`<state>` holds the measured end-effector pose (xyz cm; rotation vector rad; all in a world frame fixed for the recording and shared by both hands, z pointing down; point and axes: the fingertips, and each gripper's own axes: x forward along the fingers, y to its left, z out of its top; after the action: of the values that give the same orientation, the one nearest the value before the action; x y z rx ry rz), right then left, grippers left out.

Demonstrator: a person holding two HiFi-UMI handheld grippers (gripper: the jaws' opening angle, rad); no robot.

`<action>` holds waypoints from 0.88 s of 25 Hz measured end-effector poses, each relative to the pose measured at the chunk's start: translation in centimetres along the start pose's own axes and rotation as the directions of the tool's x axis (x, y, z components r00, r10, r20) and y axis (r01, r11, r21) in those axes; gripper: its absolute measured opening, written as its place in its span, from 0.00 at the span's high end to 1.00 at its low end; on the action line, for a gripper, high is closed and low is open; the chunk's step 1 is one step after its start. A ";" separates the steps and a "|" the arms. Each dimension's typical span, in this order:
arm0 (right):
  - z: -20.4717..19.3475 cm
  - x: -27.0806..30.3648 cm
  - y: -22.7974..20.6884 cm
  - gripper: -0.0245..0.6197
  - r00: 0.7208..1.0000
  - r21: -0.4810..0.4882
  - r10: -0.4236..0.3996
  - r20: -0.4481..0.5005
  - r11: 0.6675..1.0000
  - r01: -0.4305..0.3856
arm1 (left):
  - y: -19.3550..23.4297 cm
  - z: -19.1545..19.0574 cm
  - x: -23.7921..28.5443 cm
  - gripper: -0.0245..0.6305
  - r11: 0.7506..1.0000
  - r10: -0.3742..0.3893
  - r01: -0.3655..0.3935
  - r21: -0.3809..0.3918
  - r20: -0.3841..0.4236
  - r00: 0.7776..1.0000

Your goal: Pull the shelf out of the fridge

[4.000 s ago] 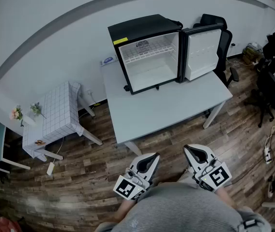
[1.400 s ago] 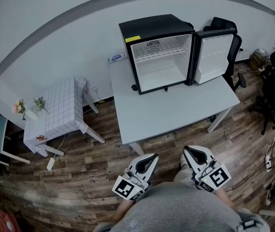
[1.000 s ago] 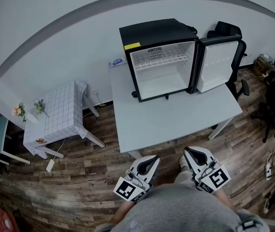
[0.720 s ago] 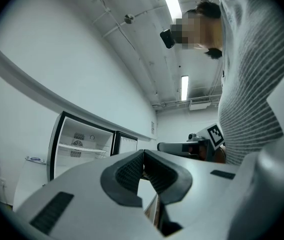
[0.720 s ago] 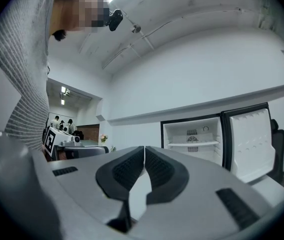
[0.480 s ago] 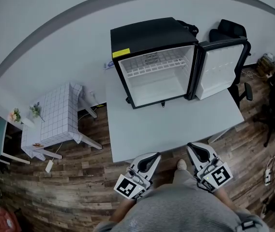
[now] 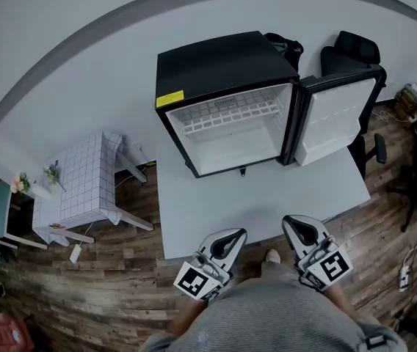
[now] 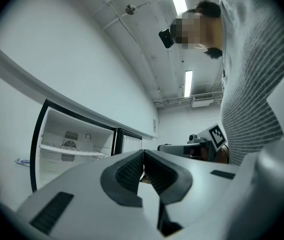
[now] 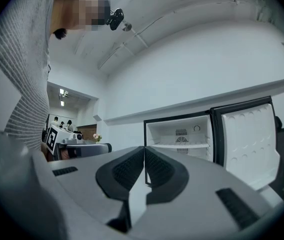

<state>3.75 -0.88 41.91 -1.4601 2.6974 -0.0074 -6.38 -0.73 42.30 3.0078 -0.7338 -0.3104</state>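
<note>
Head view: I judge approach step. Fridge on table, door open, white wire shelf seated high inside. Left gripper and right gripper at table's near edge, well apart from shelf.
Left gripper view: jaws pressed together, empty.
Right gripper view: likewise closed, nothing between. Next I need to reach in, spread jaws, pinch shelf front edge.

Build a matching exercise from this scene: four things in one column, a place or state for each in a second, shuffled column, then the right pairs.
Things:
1. fridge door
2. shelf
3. left hand-held gripper
4. checked-cloth table

Place or state:
A. shut, holding nothing
B. standing on the wood floor
C. swung open
D. seated inside the fridge, in its upper part

Pairs: 1-C, 2-D, 3-A, 4-B
</note>
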 end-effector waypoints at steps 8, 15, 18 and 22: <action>1.4 1.1 -4.8 0.94 1.000 0.004 0.017 0.001 1.000 -0.017 | 1.6 0.6 5.1 0.95 1.000 0.010 -0.010 0.017 -0.003 1.000; 1.9 2.1 -8.2 0.94 0.998 0.001 0.063 0.007 0.998 -0.063 | 2.3 0.5 9.0 0.95 0.999 0.032 -0.032 0.033 -0.003 0.999; 1.8 2.3 -9.9 0.94 0.996 -0.007 0.086 0.002 0.996 -0.086 | 3.0 0.1 10.6 0.95 0.998 0.056 -0.056 0.040 0.001 0.998; 1.8 2.5 -11.4 0.94 0.989 0.009 0.145 -0.008 0.989 -0.145 | 3.7 -1.4 12.0 0.95 0.995 0.094 -0.093 0.029 -0.025 0.995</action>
<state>12.04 -9.16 40.40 -1.2617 2.7999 -0.0169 2.69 -9.53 41.69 2.9849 -0.8804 -0.2594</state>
